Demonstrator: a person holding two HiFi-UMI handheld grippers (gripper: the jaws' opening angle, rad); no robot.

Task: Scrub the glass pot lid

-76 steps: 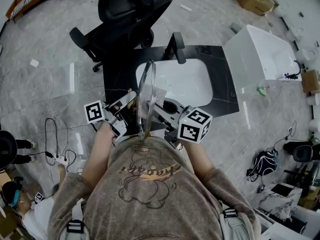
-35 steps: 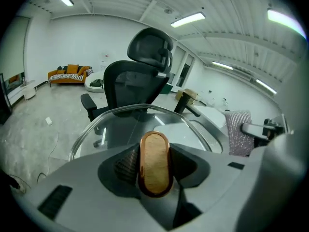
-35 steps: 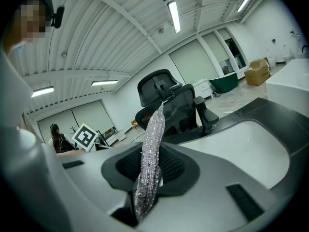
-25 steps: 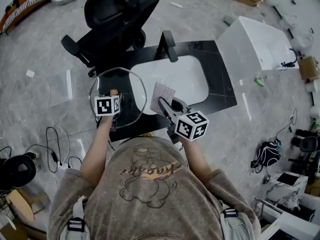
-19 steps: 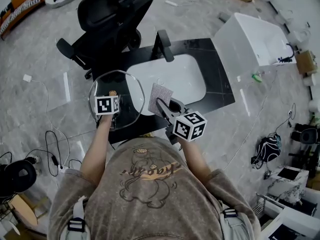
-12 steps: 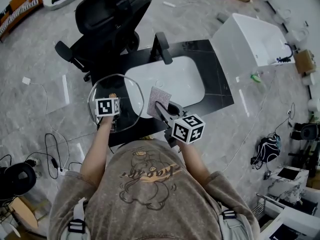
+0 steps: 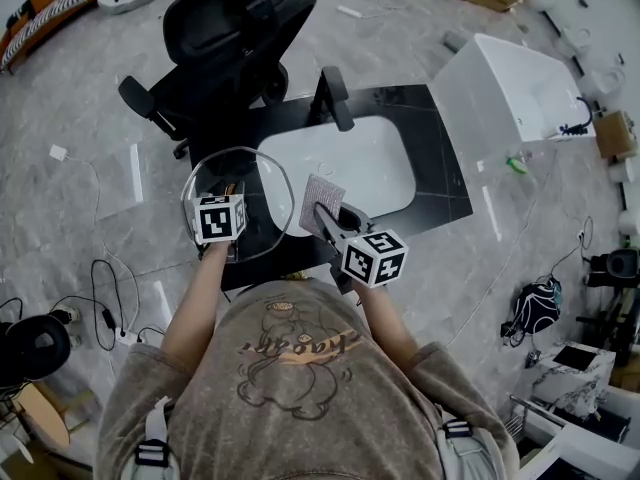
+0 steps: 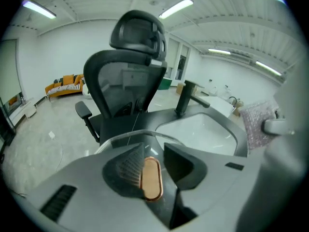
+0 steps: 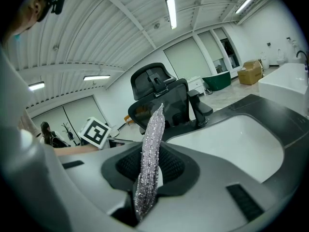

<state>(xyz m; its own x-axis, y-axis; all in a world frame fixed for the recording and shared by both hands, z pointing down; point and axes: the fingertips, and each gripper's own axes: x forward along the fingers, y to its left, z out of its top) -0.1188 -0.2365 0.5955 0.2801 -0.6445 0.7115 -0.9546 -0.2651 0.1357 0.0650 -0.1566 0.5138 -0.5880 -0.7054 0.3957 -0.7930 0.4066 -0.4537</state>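
The glass pot lid (image 7: 255, 193) is held about level over the black counter, left of the sink. Its copper knob (image 8: 151, 178) sits between the jaws of my left gripper (image 7: 230, 192), which are closing on it; the knob lies against the left pad and nearly fills the gap. In the left gripper view the lid's glass rim (image 8: 130, 138) shows just past the jaws. My right gripper (image 7: 326, 215) is shut on a silvery scrub cloth (image 7: 322, 195), which stands up between its pads (image 9: 150, 144) to the right of the lid, not touching it.
A white sink basin (image 7: 350, 163) is set in the black counter (image 7: 440, 183), with a black faucet (image 7: 335, 96) behind it. A black office chair (image 7: 235, 28) stands beyond the counter, and a white tub (image 7: 515, 93) stands at the right. Cables lie on the floor at the left.
Three seconds ago the lid stood on edge between both grippers with the cloth against it. It now lies level at the left, and the cloth is apart from it.
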